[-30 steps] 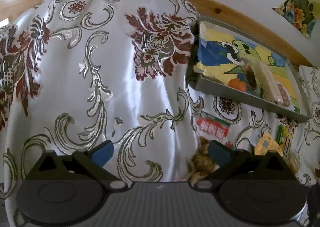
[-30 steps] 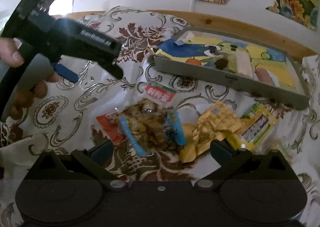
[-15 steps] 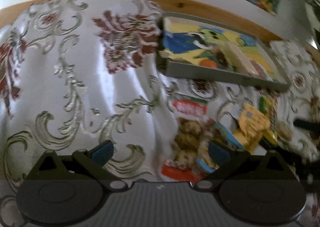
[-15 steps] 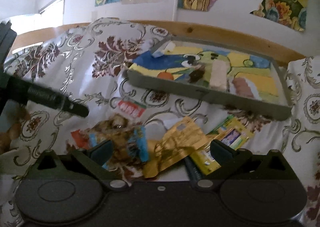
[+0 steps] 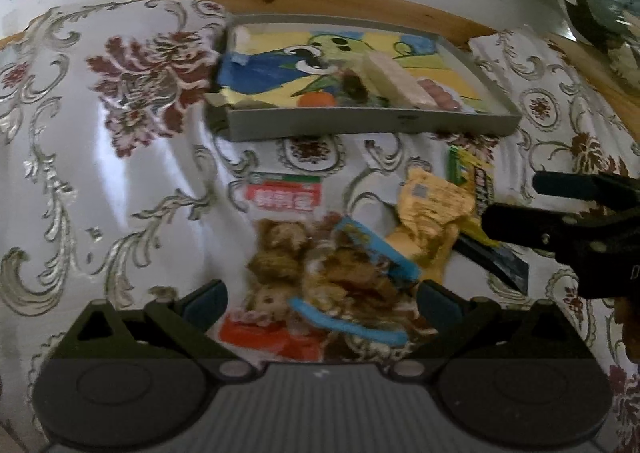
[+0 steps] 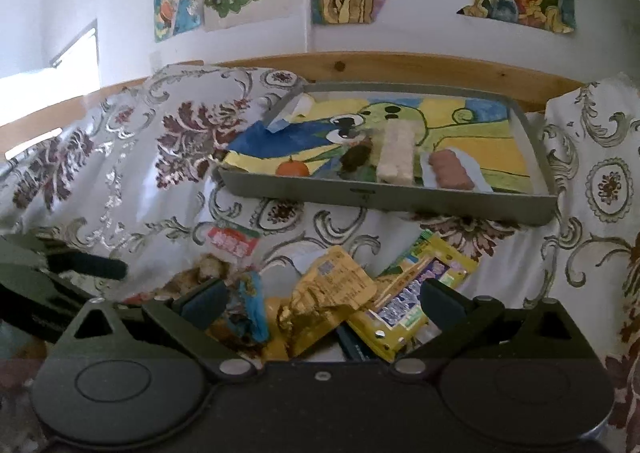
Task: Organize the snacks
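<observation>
Both the left gripper (image 5: 320,299) and right gripper (image 6: 318,299) gape wide, holding nothing, above the blurred snack pile (image 5: 344,253); the tray (image 6: 384,203) lies beyond, its contents indistinct.

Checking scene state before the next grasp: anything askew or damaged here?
Yes. The snack packets lie in an overlapping heap in front of the tray, not sorted. The gold packet looks crumpled. The paper lining curls up at the tray's left corner. Both the left gripper and the right gripper are open, holding nothing.
</observation>
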